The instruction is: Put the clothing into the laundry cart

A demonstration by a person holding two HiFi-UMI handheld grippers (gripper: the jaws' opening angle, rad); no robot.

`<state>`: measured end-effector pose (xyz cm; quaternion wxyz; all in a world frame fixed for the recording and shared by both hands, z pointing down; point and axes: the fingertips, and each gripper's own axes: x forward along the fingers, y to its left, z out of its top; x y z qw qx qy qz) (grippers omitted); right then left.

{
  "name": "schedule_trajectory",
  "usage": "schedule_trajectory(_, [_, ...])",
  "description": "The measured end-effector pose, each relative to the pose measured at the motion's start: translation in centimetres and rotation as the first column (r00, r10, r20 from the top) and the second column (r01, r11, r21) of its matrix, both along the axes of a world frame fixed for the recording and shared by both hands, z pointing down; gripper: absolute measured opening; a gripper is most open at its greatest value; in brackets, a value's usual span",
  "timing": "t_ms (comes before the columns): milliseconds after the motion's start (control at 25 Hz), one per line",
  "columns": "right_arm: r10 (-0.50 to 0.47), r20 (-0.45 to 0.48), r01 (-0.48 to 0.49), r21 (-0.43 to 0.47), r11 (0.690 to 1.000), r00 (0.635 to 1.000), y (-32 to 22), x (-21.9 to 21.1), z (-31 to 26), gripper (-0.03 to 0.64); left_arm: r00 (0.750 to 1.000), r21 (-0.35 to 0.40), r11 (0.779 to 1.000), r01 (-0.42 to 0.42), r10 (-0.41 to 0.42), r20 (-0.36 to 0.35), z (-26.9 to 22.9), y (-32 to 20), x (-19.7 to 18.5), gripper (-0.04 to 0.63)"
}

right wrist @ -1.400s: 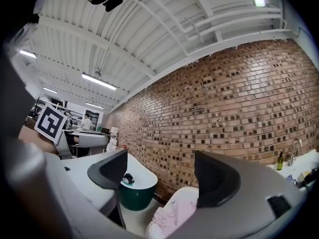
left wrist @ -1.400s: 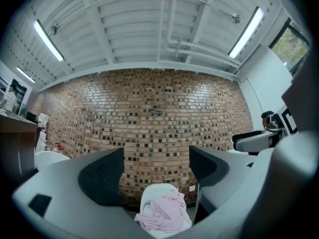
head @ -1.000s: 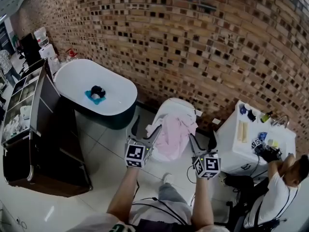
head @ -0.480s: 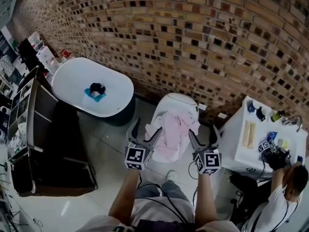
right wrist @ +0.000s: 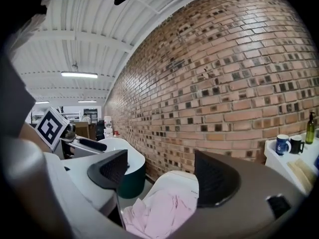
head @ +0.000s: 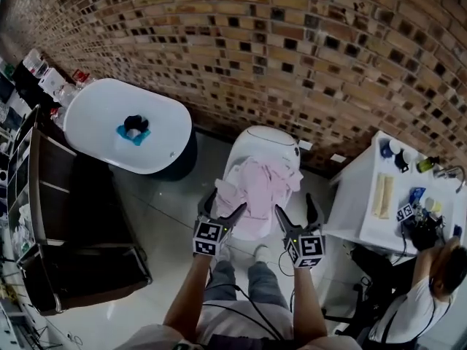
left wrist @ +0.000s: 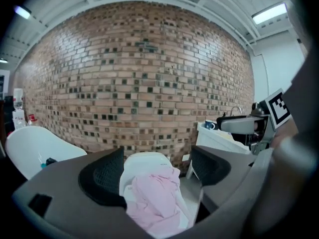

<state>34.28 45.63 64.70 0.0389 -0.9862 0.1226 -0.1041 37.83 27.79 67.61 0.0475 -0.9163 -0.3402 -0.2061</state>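
Pink clothing [head: 259, 187] lies bunched on a white toilet-like seat [head: 264, 138] against the brick wall. Both grippers hover just short of its near edge. My left gripper [head: 224, 204] is at the cloth's left corner, its jaws opening with no cloth gripped. My right gripper [head: 295, 208] stands open at the cloth's right side. In the left gripper view the clothing [left wrist: 154, 198] shows beyond the spread jaws of the left gripper [left wrist: 155, 171]. In the right gripper view the clothing [right wrist: 159, 213] lies below the open right gripper [right wrist: 162, 176]. I cannot tell which object is the laundry cart.
A white bathtub [head: 87, 115] with a dark outside holds a blue and black item [head: 133, 128]. A dark cabinet [head: 73, 232] stands at the left. At the right, a white table [head: 365, 210] carries cups and bottles, and a person [head: 430, 268] sits beside it.
The view has shifted toward the seat, and both grippers have come closer to the pink clothing's near edge. The clothing itself has not moved.
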Motion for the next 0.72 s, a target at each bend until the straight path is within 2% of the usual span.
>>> schedule_trajectory(160, [0.024,0.077,-0.024,0.01,1.0,0.997,0.4,-0.1,3.8,0.439,0.984,0.043,0.996,-0.073,0.065,0.166,7.7,1.5,0.0,0.422])
schedule_trajectory(360, [0.03,0.151,-0.034,0.02,0.999,0.988,0.3,-0.2,8.0,0.439,0.934,0.095,0.99,-0.102,0.062,0.352,18.3,1.8,0.3,0.423])
schedule_trajectory(440, [0.055,0.178,-0.062,0.034,0.998,0.983,0.8,-0.4,10.2,0.439,0.913,0.095,0.992,-0.078,0.033,0.406,22.0,2.1,1.7,0.423])
schedule_trajectory(520, [0.067,0.21,-0.08,0.058,0.995,0.975,1.1,0.0,11.9,0.439,0.884,0.067,0.998,-0.019,-0.015,0.467,25.5,3.0,4.2,0.499])
schedule_trajectory(600, [0.068,0.233,-0.085,0.062,0.994,0.97,1.2,0.3,13.6,0.439,0.846,0.042,0.998,0.042,-0.058,0.53,29.5,4.4,6.3,0.532])
schedule_trajectory(720, [0.053,0.279,-0.075,0.071,0.995,0.959,1.0,0.3,14.9,0.439,0.788,0.087,0.989,0.116,-0.145,0.599,36.0,5.6,7.6,0.594])
